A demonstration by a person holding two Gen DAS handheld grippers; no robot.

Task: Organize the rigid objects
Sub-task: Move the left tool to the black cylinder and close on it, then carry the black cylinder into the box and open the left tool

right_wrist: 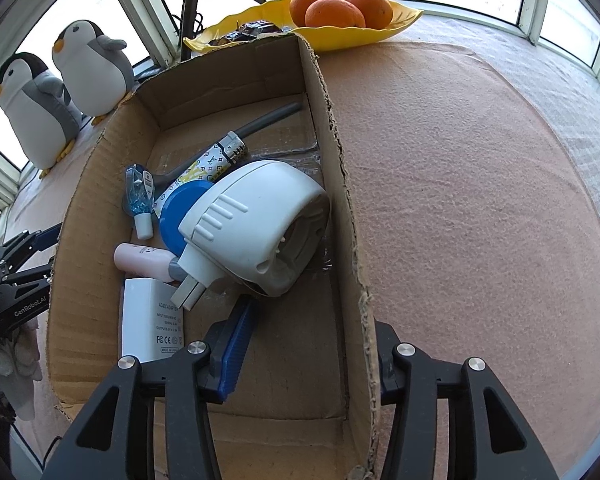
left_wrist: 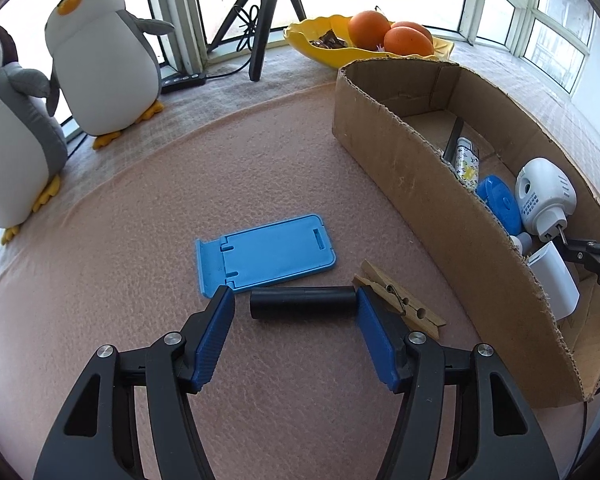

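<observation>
Cardboard box [right_wrist: 339,184] at the centre of the right-wrist frame already held most items, among them a white plug-in device [right_wrist: 256,228] and a white adapter [right_wrist: 148,320]. The right gripper [right_wrist: 305,356] stood released, straddling the box's right wall. In the left-wrist frame 3 things were left on the mat — a black cylinder [left_wrist: 303,303] between the spread pads of the left gripper [left_wrist: 296,312], not yet clamped, a blue phone stand [left_wrist: 266,256] at centre, and a wooden clothespin [left_wrist: 399,300].

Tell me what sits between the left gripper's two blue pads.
In the left wrist view, a black cylinder lies crosswise between the left gripper's pads, on the pink mat.
</observation>
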